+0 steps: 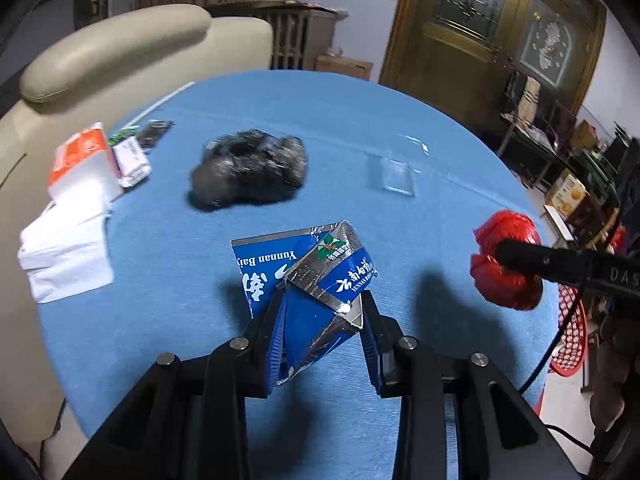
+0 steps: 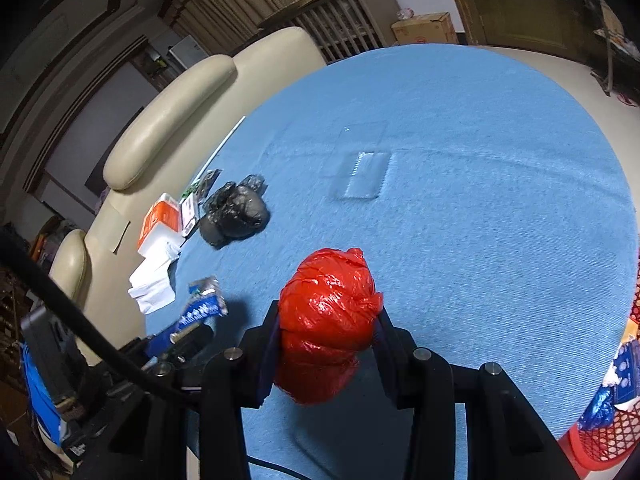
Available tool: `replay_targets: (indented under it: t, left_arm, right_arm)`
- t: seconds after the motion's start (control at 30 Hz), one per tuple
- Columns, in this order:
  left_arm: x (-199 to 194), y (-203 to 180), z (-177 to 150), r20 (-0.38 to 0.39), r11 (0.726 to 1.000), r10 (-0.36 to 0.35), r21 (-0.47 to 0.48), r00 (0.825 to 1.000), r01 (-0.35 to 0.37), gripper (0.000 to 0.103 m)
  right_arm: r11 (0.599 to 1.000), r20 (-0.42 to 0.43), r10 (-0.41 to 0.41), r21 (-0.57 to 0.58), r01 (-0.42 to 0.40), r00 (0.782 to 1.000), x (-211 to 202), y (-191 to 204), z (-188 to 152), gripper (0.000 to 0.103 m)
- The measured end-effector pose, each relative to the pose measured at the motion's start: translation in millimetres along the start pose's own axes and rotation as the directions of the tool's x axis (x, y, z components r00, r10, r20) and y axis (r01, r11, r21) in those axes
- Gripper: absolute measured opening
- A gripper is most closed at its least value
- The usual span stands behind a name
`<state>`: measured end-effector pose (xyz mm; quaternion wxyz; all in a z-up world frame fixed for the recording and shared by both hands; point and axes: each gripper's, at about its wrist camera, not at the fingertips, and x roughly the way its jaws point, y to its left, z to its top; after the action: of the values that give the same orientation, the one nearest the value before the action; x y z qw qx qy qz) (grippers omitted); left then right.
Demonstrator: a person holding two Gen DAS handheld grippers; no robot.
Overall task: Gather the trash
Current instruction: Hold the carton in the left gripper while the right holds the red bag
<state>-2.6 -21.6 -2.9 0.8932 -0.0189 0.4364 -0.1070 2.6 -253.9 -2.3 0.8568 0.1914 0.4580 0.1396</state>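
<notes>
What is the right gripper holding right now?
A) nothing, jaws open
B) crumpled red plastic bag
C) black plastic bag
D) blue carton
B: in the right wrist view the right gripper is shut on the crumpled red plastic bag; the black plastic bag lies on the blue tablecloth, and the flattened blue carton is in the left gripper.

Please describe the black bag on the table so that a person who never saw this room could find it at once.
Start from the round table with the blue cloth beside the cream sofa. Near the sofa side lies a cluster of white tissues and an orange-and-white carton; just beside them, toward the table's middle, sits the crumpled black plastic bag. It is the only dark, shiny lump there.
</notes>
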Motion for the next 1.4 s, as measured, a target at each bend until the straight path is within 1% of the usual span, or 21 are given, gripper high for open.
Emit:
replay_targets:
  t: [0.17, 0.47, 0.9, 1.1, 1.4]
  left_arm:
    - [-7, 19, 0, 0.017, 0.998, 0.040, -0.040, 0.999, -0.039, 0.036]
    - [-16, 26, 3, 0.041, 0.995, 0.072, -0.070, 0.997, -0.068, 0.036]
    - [-18, 32, 5, 0.049, 0.992, 0.095, -0.088, 0.994, -0.091, 0.036]
    - [-21, 37, 8, 0.062, 0.989, 0.108, -0.106, 0.992, -0.101, 0.036]
    - [-20, 36, 10, 0.062, 0.990, 0.098, -0.106, 0.993, -0.091, 0.036]
  right_arm:
    - [1.000, -0.003, 0.013, -0.015, -0.013, 1.000, 4, 8, -2, 0.045]
    - [1.000, 0.001, 0.019, -0.022, -0.019, 1.000, 5, 12, 0, 0.045]
    - [0.999, 0.000, 0.033, -0.041, -0.033, 0.999, 9, 20, 1, 0.045]
    - [0.998, 0.018, 0.028, -0.059, -0.026, 0.999, 6, 24, 5, 0.045]
    - [0.996, 0.032, 0.015, -0.092, -0.012, 0.999, 4, 32, 6, 0.045]
